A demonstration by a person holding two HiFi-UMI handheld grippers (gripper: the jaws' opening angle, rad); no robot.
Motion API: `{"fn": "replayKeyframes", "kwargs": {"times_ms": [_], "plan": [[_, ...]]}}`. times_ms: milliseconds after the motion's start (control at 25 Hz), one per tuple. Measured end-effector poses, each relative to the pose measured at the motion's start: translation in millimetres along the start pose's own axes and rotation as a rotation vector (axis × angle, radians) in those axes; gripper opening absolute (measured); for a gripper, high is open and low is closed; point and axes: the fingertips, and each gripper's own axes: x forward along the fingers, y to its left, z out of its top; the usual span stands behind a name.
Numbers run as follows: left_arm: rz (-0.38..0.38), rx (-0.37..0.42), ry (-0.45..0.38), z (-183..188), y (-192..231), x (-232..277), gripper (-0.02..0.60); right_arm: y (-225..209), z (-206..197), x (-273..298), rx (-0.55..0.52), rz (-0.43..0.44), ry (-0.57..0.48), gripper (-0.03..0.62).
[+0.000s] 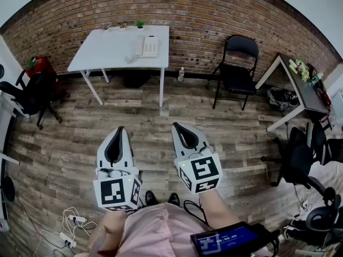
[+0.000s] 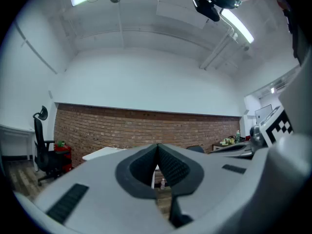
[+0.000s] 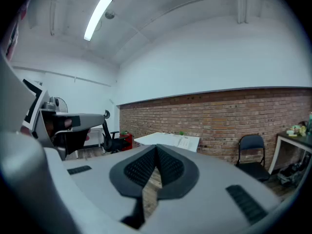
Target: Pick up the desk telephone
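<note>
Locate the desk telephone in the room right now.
In the head view, the desk telephone lies on the right end of the white table by the brick wall, near a small green plant.

A white desk telephone sits on a white table by the brick wall, well apart from the left gripper and right gripper, both with jaws together above the wooden floor.
</note>
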Motion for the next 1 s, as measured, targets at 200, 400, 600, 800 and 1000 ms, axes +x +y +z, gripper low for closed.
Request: {"fn": "replayKeyframes", "kwargs": {"times_ms": [200, 400, 600, 800, 1000], "plan": [[0.000, 0.004, -0.001, -1, 3, -2, 0.009, 4, -1, 1, 0.000, 0.002, 0.003, -0.003], [0.001, 0.006, 0.012, -5, 10, -3, 0.009, 10, -2, 5, 0.009, 0.002, 0.001, -0.005], [0.039, -0.066, -0.053, 5, 34, 0, 0.177, 6, 4, 13, 0.066, -0.023, -0.026, 0.208], [-0.003, -0.051, -0.055, 5, 53, 5, 0.265, 7, 3, 25, 0.043, -0.086, -0.024, 0.229], [-0.027, -0.047, -0.029, -7, 65, 11, 0.268, 11, 3, 35, 0.033, -0.120, -0.032, 0.224]]}}
